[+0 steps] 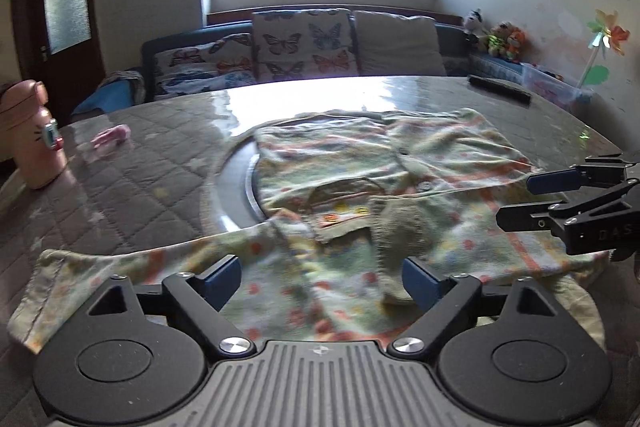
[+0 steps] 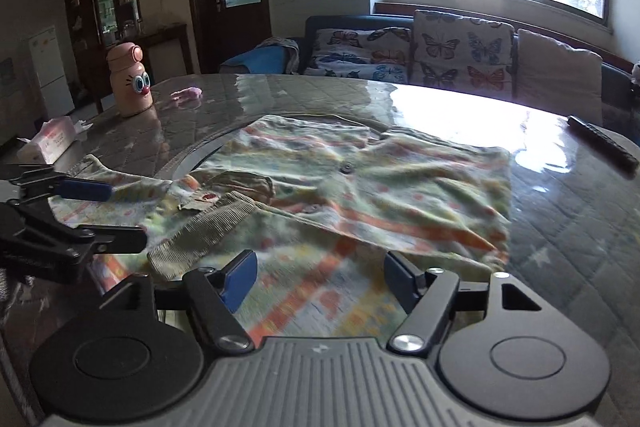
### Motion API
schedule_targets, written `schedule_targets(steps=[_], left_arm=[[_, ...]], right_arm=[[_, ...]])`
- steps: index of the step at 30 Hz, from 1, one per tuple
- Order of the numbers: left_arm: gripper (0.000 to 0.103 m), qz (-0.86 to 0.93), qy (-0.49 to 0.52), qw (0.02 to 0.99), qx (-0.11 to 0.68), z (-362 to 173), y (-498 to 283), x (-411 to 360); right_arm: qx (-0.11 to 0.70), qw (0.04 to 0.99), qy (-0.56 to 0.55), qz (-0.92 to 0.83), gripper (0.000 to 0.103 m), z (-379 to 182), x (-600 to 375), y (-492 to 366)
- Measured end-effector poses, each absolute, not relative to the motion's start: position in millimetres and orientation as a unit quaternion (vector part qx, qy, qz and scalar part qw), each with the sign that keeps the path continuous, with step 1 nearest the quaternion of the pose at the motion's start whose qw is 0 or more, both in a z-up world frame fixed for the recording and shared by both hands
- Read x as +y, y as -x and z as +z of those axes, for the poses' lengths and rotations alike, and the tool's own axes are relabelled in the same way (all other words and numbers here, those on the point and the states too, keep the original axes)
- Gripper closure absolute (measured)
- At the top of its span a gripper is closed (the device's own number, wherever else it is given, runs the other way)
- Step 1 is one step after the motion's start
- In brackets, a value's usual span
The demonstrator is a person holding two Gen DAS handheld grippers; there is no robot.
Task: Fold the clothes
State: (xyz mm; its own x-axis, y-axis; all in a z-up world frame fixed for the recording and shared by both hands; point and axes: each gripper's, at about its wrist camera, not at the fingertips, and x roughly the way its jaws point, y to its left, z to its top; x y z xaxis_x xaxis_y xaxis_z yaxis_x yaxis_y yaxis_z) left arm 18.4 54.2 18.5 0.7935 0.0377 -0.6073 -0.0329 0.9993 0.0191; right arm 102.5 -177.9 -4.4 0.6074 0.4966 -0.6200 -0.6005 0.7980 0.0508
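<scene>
Your jaws on both grippers, left [image 1: 322,277] and right [image 2: 320,277], gape, released, over the rumpled shirt [image 2: 360,183] spread on the worktop [image 2: 560,227]; its sleeve [image 1: 100,267] trails toward 9 o'clock, likely wanting folding inward.

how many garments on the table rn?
1: a patterned shirt spread flat mid-table, partly over the round inset, a sleeve reaching toward the left gripper. Both grippers open above its near edge. Nothing visibly underneath, though layers could hide more.

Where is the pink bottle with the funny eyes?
The pink bottle stands on the table's far left in the right wrist view, between the tissue pack and a small pink thing.
</scene>
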Motion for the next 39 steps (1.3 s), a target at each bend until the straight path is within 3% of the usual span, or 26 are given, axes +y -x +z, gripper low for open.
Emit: schedule_targets(steps=[3,5,10,19,31,33,35,39], left_arm=[[0.004,0.048,0.007,0.947,0.316,19,-10,72],[0.004,0.07,0.013,0.948,0.312,19,-4,85],[0.004,0.142,0.031,0.942,0.303,17,13,124],[0.005,0.275,0.092,0.91,0.298,12,32,197],[0.052,0.294,0.121,0.897,0.306,3,29,218],[0.075,0.294,0.125,0.898,0.303,4,31,220],[0.088,0.281,0.139,0.9,0.302,5,32,223],[0.093,0.257,0.149,0.91,0.287,15,33,212]], right_arm=[[0.325,0.888,0.088,0.313,0.019,-11,-160,-110],[0.337,0.882,0.096,0.313,0.018,-19,-152,-112],[0.338,0.879,0.116,0.315,0.003,-25,-144,-106],[0.344,0.878,0.111,0.313,0.0,-26,-144,-106],[0.345,0.878,0.11,0.313,0.0,-27,-143,-108],[0.346,0.878,0.107,0.313,0.0,-26,-144,-108],[0.345,0.879,0.102,0.313,0.0,-24,-145,-107],[0.338,0.883,0.091,0.314,0.002,-17,-151,-103]])
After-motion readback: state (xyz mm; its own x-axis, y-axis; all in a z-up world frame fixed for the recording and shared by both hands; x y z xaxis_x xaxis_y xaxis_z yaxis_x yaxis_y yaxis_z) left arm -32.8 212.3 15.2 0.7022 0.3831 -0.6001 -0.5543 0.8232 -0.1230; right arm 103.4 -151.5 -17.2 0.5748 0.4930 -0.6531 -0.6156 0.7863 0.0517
